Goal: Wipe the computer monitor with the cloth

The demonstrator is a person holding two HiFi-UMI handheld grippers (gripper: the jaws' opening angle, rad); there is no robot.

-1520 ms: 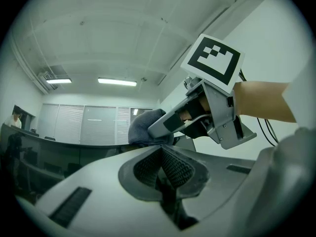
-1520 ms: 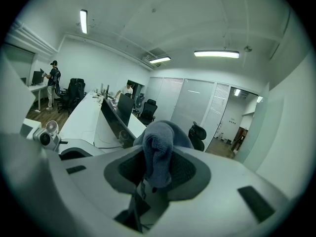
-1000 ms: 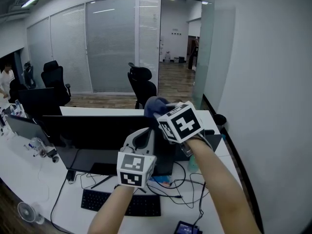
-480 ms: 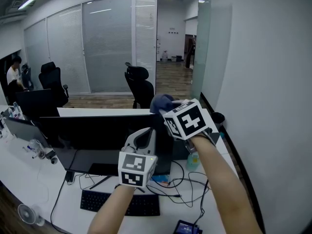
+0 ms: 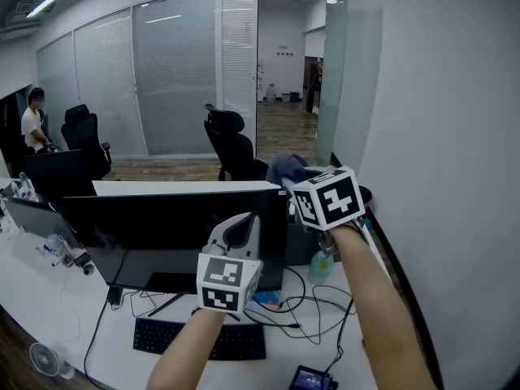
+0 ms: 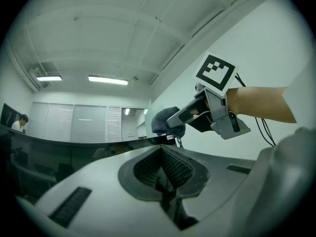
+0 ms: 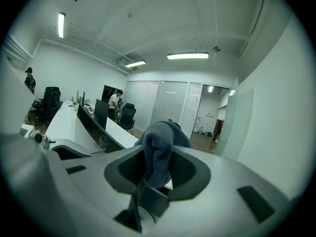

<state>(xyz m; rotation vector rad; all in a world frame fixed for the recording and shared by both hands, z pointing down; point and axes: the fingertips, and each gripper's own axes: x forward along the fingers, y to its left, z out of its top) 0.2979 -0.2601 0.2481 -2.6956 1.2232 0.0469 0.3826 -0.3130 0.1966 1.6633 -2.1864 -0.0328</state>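
Holding dark blue-grey cloth (image 5: 284, 167) bunched between clenched jaws, right gripper (image 5: 299, 184) hangs just above top right corner of monitor (image 5: 162, 226). Cloth sits beside that corner; contact with screen cannot be told. Left gripper (image 5: 238, 227) in front of monitor's right half, jaws pressed together, nothing between them. Black keyboard (image 5: 203, 341) on white tabletop (image 5: 49, 315) below monitor. Cables (image 5: 317, 307) trail below monitor's right edge. Black office chair (image 5: 231, 140) behind monitor.
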